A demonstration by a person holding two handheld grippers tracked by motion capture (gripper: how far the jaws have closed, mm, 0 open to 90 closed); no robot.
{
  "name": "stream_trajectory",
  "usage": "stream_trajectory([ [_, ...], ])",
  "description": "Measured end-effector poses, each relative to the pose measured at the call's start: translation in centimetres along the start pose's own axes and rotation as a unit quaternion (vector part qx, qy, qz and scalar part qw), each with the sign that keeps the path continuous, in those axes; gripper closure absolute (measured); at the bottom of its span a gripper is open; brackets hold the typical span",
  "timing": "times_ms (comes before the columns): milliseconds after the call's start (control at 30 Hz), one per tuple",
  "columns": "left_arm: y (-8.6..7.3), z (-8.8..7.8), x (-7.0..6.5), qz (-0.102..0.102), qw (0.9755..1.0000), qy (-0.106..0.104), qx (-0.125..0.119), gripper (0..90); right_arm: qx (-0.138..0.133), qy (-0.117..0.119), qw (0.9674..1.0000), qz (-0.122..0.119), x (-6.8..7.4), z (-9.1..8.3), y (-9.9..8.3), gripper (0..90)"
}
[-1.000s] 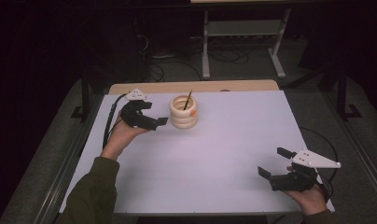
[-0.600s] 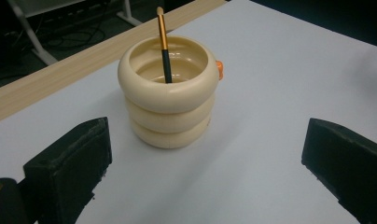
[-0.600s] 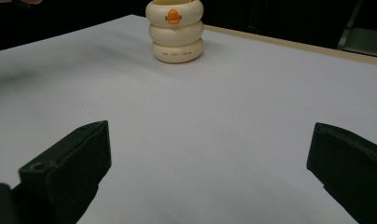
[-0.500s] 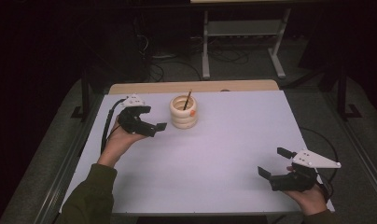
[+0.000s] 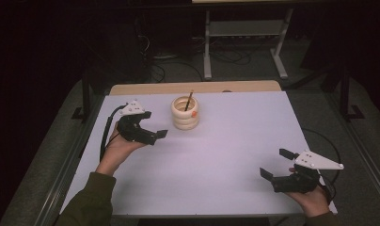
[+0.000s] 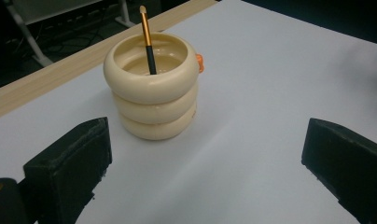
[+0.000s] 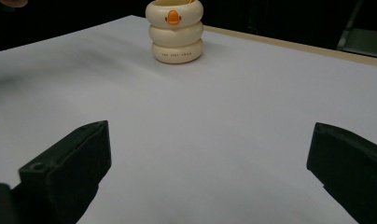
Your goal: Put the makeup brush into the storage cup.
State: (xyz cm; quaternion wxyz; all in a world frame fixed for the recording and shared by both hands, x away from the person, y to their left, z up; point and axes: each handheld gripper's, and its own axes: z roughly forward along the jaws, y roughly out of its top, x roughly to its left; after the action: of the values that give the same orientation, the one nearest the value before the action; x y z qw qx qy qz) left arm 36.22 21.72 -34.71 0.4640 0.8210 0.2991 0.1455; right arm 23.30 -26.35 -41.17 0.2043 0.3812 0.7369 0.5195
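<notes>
With the left tongs point(image 5: 153, 133) released beside the ringed cream cup point(image 5: 185, 113) at twelve o'clock on the desk point(image 5: 235, 141), probably bound for its brush point(image 6: 148, 39), close squarely on the handle, right tongs point(image 5: 276, 164) idle, open.

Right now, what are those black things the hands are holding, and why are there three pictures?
A person sits at a white table and holds a grabbing tool in each hand. Those are tongs with two black jaws. The left tongs and the right tongs are both open and hold nothing. One picture comes from a camera high above the table. The other two come from small cameras riding on each pair of tongs, looking out between the jaws. On the table stands a cream cup shaped like three stacked rings, with an orange beak on its side. A thin brush stands inside it.
</notes>
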Motion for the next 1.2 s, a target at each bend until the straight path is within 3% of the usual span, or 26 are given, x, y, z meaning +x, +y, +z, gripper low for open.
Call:
stream_trajectory([
  [333, -1.3, -0.6, -0.6, -0.001, 1.0, 0.009, -0.001, 1.2, 0.001, 0.001, 1.0, 0.0, 0.0, 0.1, 0.0, 0.0],
  [1200, -4.6, -2.5, -2.4, -0.016, 0.9999, -0.001, -0.002, 1.2, 0.002, -0.002, 1.0, -0.003, -0.1, 0.0, 0.0, 0.0],
])
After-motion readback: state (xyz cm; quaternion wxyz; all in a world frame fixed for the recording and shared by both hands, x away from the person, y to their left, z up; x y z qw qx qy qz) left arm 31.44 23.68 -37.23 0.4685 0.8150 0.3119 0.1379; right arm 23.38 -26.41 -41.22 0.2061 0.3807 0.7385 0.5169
